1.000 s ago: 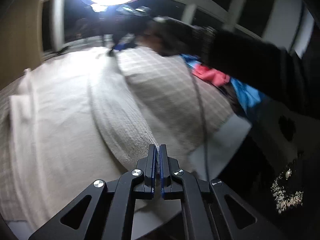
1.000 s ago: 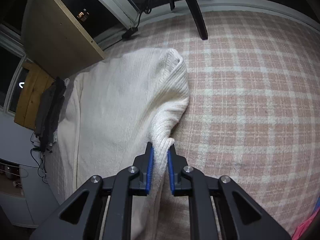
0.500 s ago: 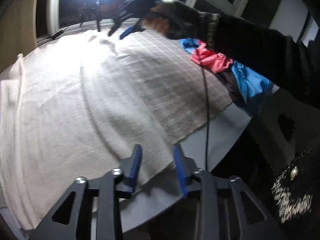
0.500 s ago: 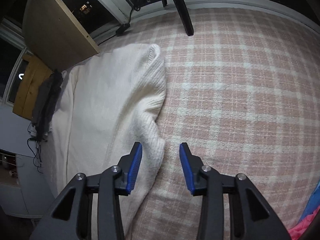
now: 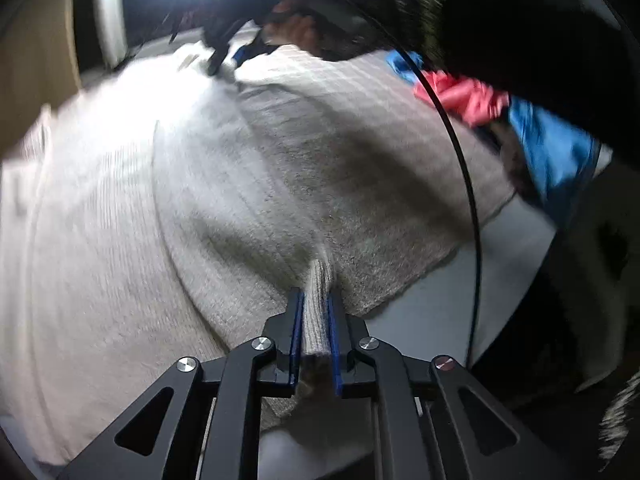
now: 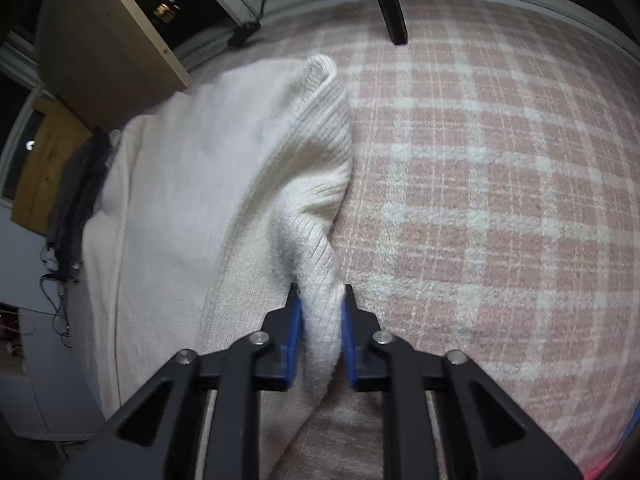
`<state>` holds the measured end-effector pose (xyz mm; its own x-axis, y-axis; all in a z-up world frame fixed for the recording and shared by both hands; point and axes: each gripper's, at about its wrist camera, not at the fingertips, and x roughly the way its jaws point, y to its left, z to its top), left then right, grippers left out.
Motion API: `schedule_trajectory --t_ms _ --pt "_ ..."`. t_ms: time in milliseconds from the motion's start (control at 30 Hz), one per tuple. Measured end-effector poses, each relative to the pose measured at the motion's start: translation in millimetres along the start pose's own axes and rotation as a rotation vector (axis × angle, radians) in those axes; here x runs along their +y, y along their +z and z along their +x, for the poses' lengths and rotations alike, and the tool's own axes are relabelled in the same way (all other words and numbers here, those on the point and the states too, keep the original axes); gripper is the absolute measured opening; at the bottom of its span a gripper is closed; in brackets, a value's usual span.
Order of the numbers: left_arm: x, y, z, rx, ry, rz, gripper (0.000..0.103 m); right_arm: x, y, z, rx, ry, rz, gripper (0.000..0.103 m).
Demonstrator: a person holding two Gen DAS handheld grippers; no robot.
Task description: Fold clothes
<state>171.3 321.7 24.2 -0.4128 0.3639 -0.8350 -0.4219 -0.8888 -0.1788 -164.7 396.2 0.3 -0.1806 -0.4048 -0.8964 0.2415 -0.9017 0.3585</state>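
A cream ribbed knit sweater (image 6: 208, 184) lies spread on a pink and white plaid blanket (image 6: 500, 200). My right gripper (image 6: 322, 320) is shut on a raised fold along the sweater's right edge. In the left wrist view the sweater (image 5: 120, 208) fills the left and middle. My left gripper (image 5: 316, 320) is shut on a ribbed edge of the sweater near the blanket's (image 5: 360, 152) front edge. The right gripper (image 5: 228, 52) and the dark-sleeved arm holding it show at the far top, blurred.
A pile of red (image 5: 464, 96) and blue (image 5: 552, 148) clothes lies at the blanket's right side. A black cable (image 5: 468, 168) hangs across the right. A wooden board (image 6: 108, 40) and a black stand leg (image 6: 390, 4) stand beyond the bed. Dark clothes (image 6: 76, 184) hang at the left.
Both grippers were shut a second ago, opened half a second ago, and have now shut on the sweater again. The right one grips the fold on the sweater's right edge; the left grips a ribbed edge.
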Motion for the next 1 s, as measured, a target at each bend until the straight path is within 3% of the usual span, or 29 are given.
schedule_trajectory --t_ms 133,267,400,500,633,700,767,900,1000 --pt "35 -6 -24 -0.066 -0.138 -0.203 0.009 20 6 -9 -0.013 -0.059 -0.001 0.014" --pt "69 -27 -53 -0.150 -0.199 -0.367 0.009 55 15 -25 -0.034 -0.101 -0.023 0.014" --pt "109 -61 -73 -0.208 -0.205 -0.552 0.009 107 26 -24 -0.032 -0.141 -0.101 0.014" --pt "125 -80 -74 -0.215 -0.161 -0.619 0.009 152 31 -2 -0.009 -0.201 -0.196 0.014" --pt "132 -91 -66 -0.166 -0.067 -0.610 0.010 199 31 54 0.076 -0.237 -0.314 0.019" --pt "135 -94 -62 -0.129 -0.034 -0.613 0.012 207 30 56 0.079 -0.217 -0.328 0.020" --pt "135 -96 -75 -0.143 0.021 -0.597 0.012 213 30 56 0.077 -0.191 -0.337 0.023" --pt "131 -97 -101 -0.195 0.084 -0.551 0.012 166 39 -20 -0.081 0.052 -0.193 0.026" --pt "122 -89 -102 -0.205 0.074 -0.490 0.012 121 48 -49 -0.191 -0.004 -0.106 0.026"
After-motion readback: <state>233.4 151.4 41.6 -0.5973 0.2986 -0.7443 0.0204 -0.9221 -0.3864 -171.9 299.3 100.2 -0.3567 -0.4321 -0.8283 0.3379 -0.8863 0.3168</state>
